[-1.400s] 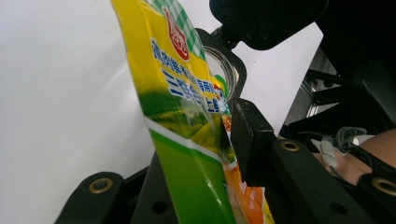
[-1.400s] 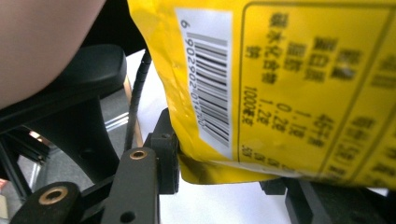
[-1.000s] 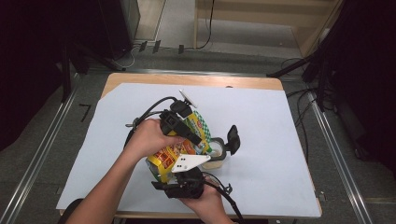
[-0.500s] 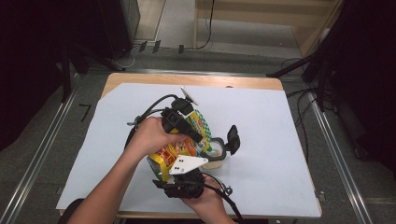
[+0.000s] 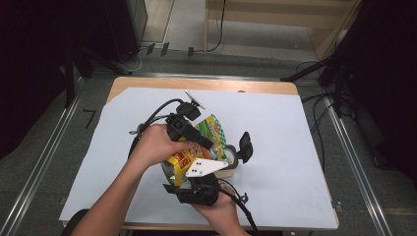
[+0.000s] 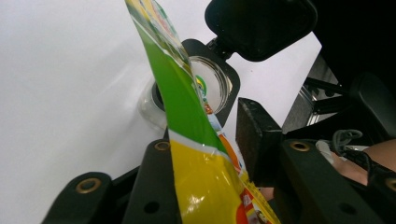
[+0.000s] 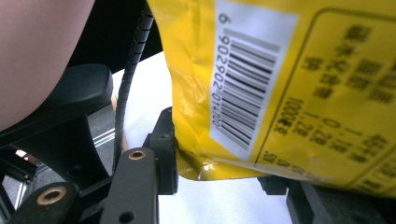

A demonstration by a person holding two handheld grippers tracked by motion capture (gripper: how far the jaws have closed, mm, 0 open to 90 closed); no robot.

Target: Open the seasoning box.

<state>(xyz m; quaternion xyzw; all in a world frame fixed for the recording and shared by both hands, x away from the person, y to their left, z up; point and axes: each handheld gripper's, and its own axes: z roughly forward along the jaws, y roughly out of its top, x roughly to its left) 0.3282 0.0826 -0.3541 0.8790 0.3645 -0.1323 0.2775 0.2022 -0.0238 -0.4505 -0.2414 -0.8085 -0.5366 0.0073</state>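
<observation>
Fingers (image 7: pixel 163 149) of both grippers around yellow snack bag (image 7: pixel 261 93).

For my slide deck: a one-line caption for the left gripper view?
Green-and-yellow printed snack bag standing edge-on between the left gripper jaws, a clear glass jar beyond.

You are working in a lab: black curtains (image 5: pixel 44 64) and floor cables (image 5: pixel 216 29) are ringing the paper-covered table (image 5: pixel 295 128).
</observation>
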